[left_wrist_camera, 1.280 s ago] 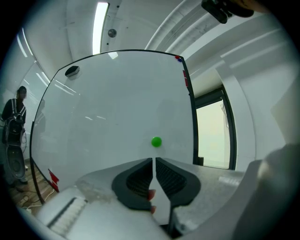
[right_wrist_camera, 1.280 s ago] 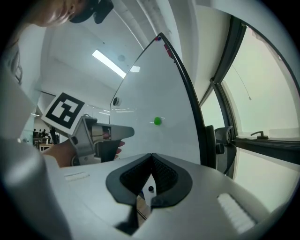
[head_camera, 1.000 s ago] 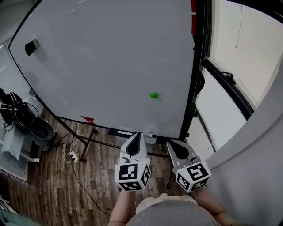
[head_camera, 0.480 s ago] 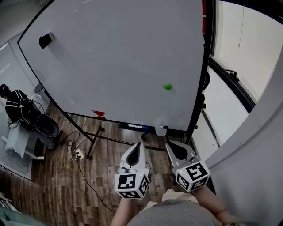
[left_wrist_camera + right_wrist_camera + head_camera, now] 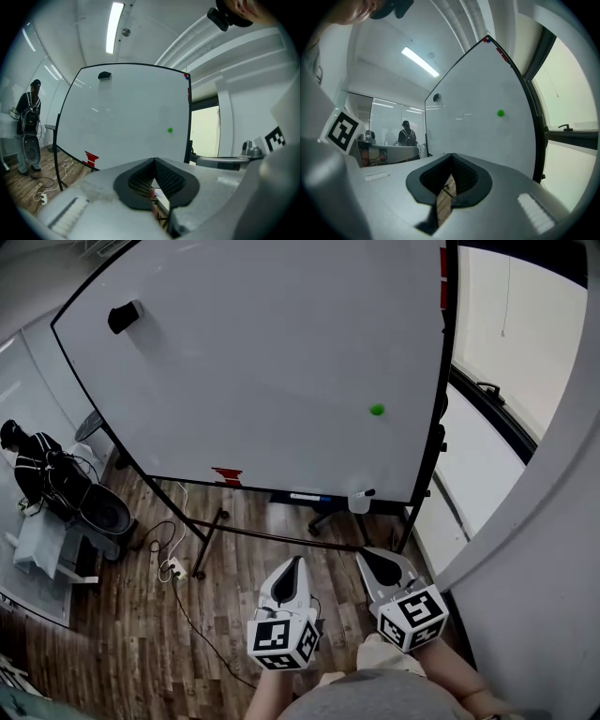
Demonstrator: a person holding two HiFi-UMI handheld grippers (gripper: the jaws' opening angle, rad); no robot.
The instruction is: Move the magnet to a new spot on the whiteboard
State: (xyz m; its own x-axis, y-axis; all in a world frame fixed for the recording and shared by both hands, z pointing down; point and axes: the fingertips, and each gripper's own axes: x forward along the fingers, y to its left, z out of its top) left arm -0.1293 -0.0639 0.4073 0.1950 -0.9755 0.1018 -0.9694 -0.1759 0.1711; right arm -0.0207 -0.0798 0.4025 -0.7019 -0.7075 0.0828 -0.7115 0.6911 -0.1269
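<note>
The small green magnet (image 5: 377, 410) sticks to the right part of the big whiteboard (image 5: 262, 362), and shows too in the left gripper view (image 5: 169, 130) and the right gripper view (image 5: 500, 113). My left gripper (image 5: 297, 562) and right gripper (image 5: 367, 554) hang side by side low over the wood floor, well short of the board. Both point toward it. In each gripper view the jaws meet at the tip with nothing between them. The magnet lies up and a little right of both grippers.
A black eraser (image 5: 123, 316) sits at the board's upper left, a red mark (image 5: 227, 476) at its lower edge, a marker (image 5: 309, 495) on its tray. The board's stand legs (image 5: 211, 535) and cables (image 5: 169, 568) cross the floor. A person with a backpack (image 5: 28, 117) stands far left; a window (image 5: 511, 381) at right.
In the head view the whiteboard and magnet have shifted up and right, and more floor shows between the board and the grippers. Both grippers stay shut and empty.
</note>
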